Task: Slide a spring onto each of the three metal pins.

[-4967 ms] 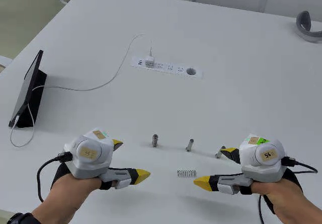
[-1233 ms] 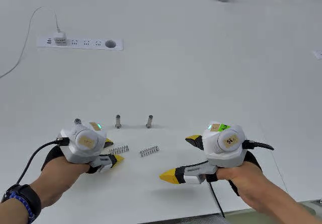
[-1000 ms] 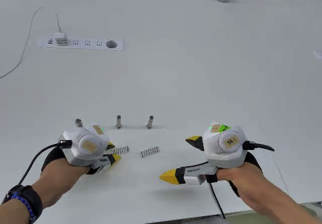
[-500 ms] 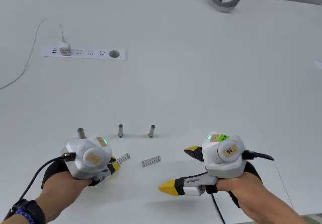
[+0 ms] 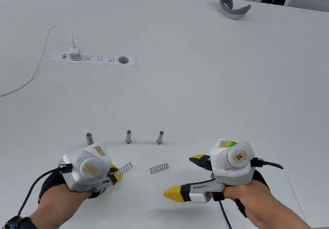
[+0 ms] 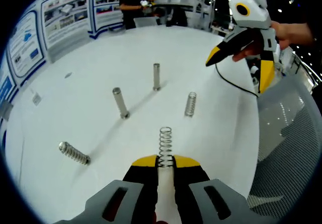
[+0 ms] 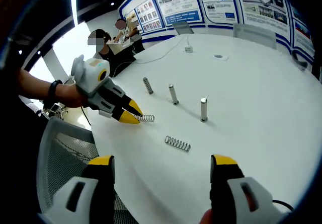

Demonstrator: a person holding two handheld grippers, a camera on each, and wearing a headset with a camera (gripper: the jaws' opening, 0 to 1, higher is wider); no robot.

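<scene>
**Operator:** Report the status of the three pins.

**Technician:** One of three is complete. The first pin (image 5: 89,138) carries a spring seated around its shaft. It stands beyond the fingertips of the left gripper (image 6: 158,161), off to their left. The middle pin (image 6: 119,103) and the far pin (image 6: 156,76) are bare. Both stand upright ahead of those fingertips.

**Operator:** Condition of the left gripper?

**Technician:** Jaws together, clamped on the near end of the second spring (image 6: 165,141). The spring projects straight forward from between the tips. Its free end is short of both bare pins and touches neither. Whether it is clear of the table (image 5: 216,90) cannot be told.

**Operator:** And the right gripper?

**Technician:** The right gripper (image 7: 162,167) has its jaws wide apart and holds nothing. The third spring (image 7: 177,143) lies flat on the table ahead of its fingertips, between them and the bare pins, apart from both jaws.

**Operator:** Remaining work?

**Technician:** As a judgement, about one third of the task is done:
1. The step in hand appears to be carrying the second spring to a bare pin, probably the middle pin, which is nearer the left tips.
2. The third spring must then be picked up and threaded over the last pin
</scene>
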